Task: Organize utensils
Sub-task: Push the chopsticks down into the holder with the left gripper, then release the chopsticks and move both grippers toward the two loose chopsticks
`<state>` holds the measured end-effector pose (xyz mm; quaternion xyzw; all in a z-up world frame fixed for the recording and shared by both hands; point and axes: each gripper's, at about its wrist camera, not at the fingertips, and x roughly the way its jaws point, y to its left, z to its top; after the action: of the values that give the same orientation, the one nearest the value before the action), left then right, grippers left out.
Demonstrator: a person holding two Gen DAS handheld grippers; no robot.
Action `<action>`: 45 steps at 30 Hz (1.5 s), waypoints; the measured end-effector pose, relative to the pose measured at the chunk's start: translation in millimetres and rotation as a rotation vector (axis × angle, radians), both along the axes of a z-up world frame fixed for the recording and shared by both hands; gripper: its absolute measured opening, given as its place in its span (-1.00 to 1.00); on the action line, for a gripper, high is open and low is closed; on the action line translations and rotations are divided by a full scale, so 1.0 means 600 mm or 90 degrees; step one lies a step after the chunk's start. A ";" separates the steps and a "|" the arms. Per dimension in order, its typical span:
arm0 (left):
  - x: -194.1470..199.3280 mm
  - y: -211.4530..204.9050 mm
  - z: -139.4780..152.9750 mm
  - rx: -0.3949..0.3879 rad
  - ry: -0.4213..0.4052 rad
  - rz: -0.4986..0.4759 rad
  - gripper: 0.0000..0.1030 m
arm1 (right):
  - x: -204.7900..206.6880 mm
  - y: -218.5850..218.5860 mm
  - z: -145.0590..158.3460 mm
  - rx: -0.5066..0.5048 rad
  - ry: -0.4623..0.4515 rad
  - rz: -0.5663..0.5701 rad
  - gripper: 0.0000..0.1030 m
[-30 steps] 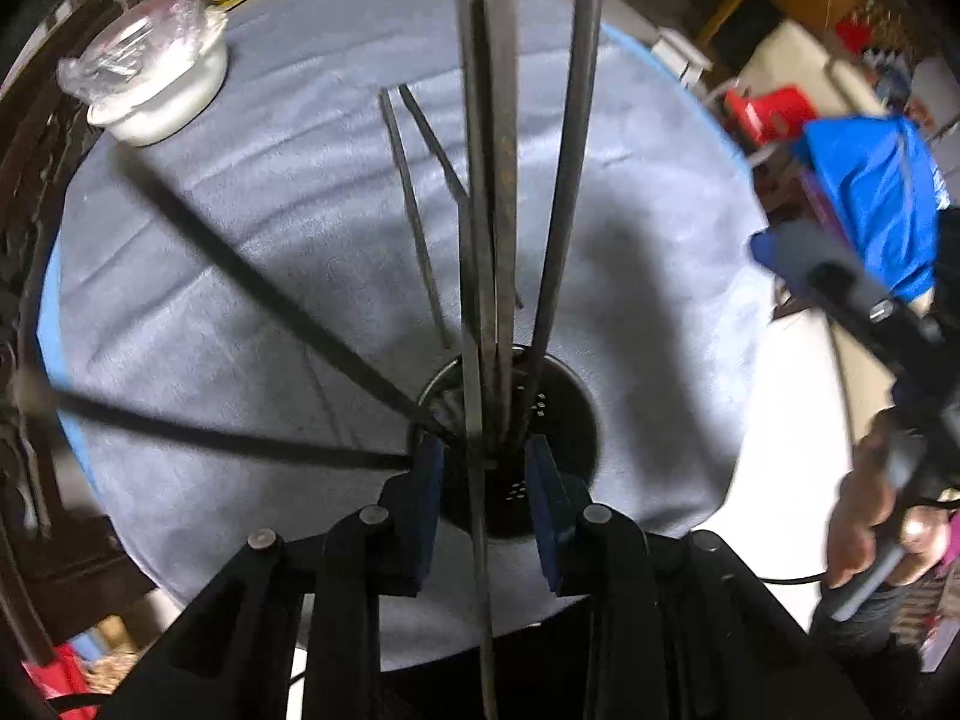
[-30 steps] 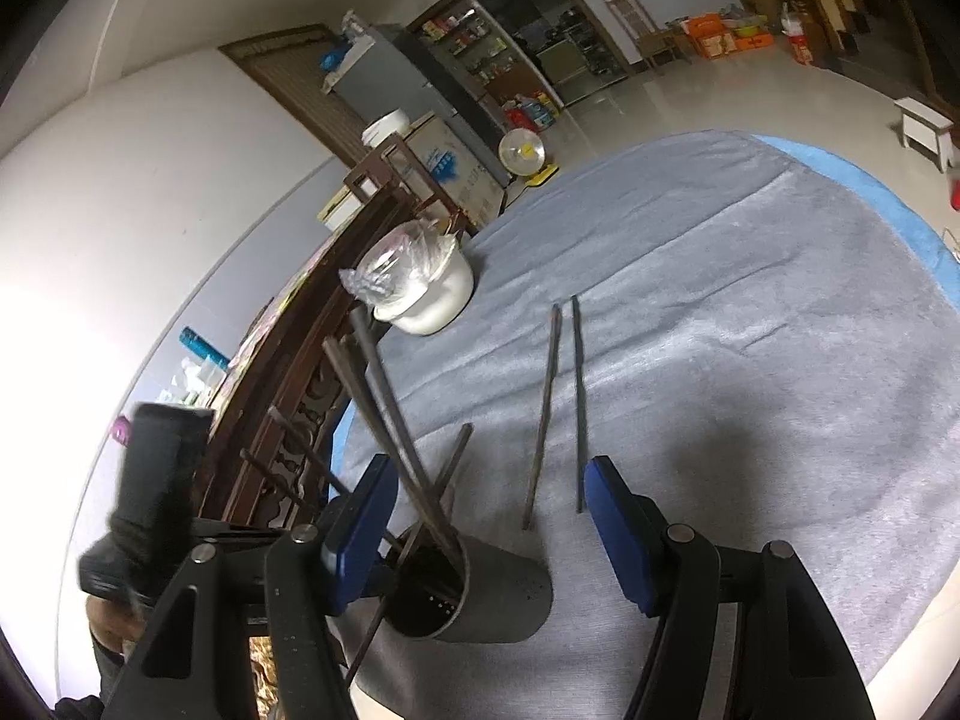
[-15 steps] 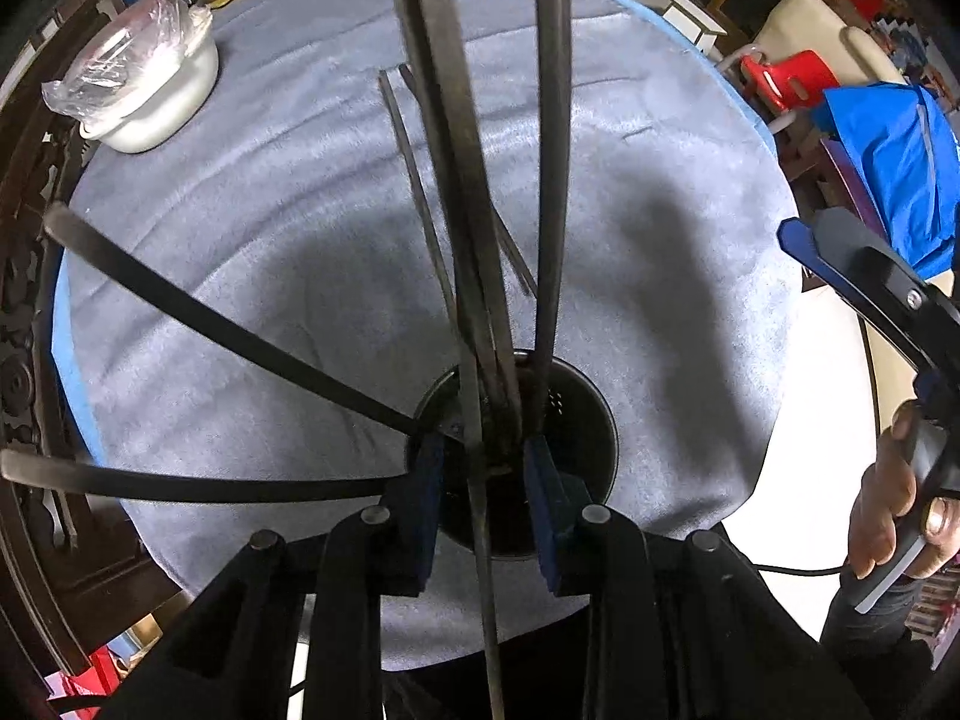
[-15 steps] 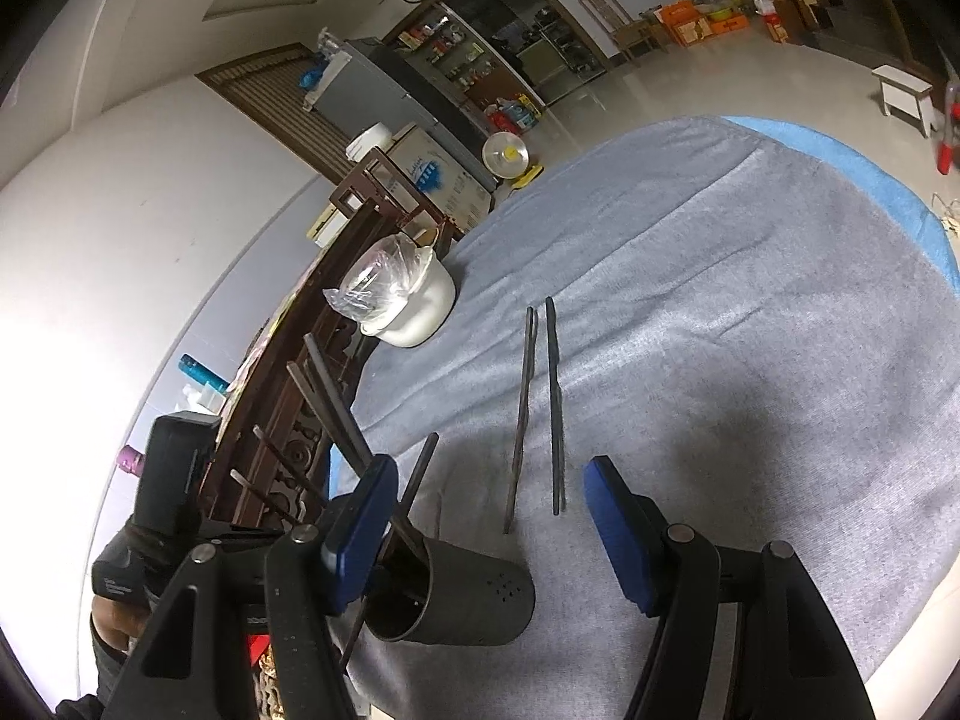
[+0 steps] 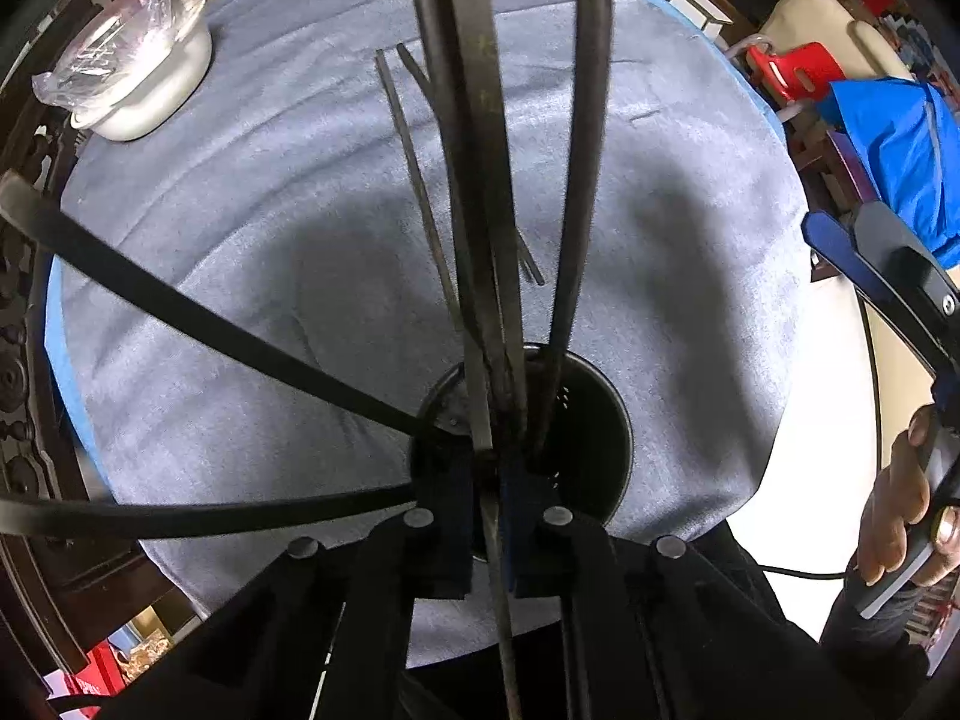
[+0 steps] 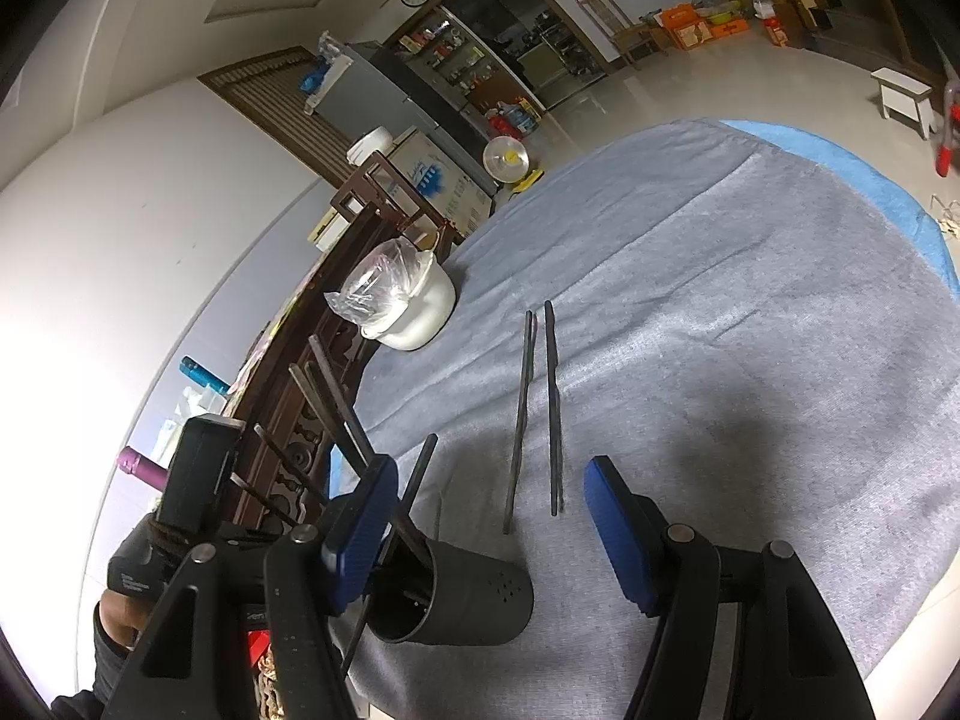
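Note:
A black perforated utensil holder [image 5: 576, 420] [image 6: 462, 600] stands near the table's front edge with several dark chopsticks fanned out of it. My left gripper [image 5: 489, 516] is right above the holder, shut on one dark chopstick [image 5: 480, 420] that runs between its pads down into the holder. Two or three more chopsticks [image 6: 540, 408] [image 5: 414, 162] lie side by side on the grey cloth beyond the holder. My right gripper [image 6: 486, 534] is open and empty, hovering over the near ends of the lying chopsticks, to the right of the holder.
A white pot [image 6: 414, 312] [image 5: 144, 90] wrapped in clear plastic stands at the far left of the round table with its grey cloth [image 6: 750, 330]. A dark carved wooden chair [image 6: 288, 420] stands along the table's left edge.
My left gripper has closed in on the chopstick and come lower over the holder. My right gripper has drifted a little back from the lying chopsticks and stays open.

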<state>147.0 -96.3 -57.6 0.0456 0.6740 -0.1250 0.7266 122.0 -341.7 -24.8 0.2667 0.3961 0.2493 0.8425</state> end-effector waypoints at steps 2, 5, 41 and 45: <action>-0.002 0.001 0.003 -0.001 -0.012 0.000 -0.90 | 0.000 -0.001 0.000 0.001 0.000 -0.001 0.35; -0.007 0.007 0.006 -0.019 -0.018 0.002 -0.90 | 0.000 -0.002 0.000 0.001 0.001 -0.001 0.35; -0.178 0.052 0.068 -0.133 -0.678 0.375 -0.90 | -0.004 0.011 0.005 -0.025 -0.005 0.001 0.35; -0.188 0.043 0.042 -0.122 -0.646 0.356 -0.89 | 0.002 0.012 0.002 -0.023 -0.001 0.001 0.35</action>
<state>34.3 -70.7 -32.2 -0.1460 0.2141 0.0488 0.9646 123.2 -334.5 -23.8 0.2506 0.3999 0.2429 0.8475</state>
